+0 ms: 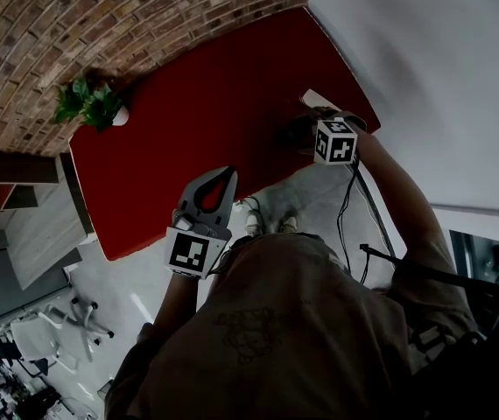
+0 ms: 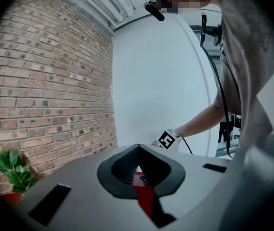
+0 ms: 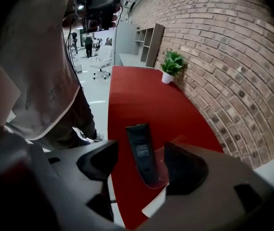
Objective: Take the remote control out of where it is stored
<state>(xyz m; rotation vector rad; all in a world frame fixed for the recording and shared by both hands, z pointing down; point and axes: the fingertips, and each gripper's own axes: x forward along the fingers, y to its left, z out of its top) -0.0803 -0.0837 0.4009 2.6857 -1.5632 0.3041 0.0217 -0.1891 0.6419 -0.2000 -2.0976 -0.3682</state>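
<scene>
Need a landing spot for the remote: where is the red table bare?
The red table is bare across its middle, between the potted plant at the brick-wall corner and the remote control in its clear holder. Crowded only at that end, where the open right gripper hangs over it.

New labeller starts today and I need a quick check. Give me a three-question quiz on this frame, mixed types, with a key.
1. True or false: the right tongs are clamped on the remote control.
2. What is the remote control stored in? A) a drawer B) a clear holder C) a basket
3. Fill in: the left tongs are ____.
Key: 1 false, they stand open; 2 B; 3 shut.
</scene>
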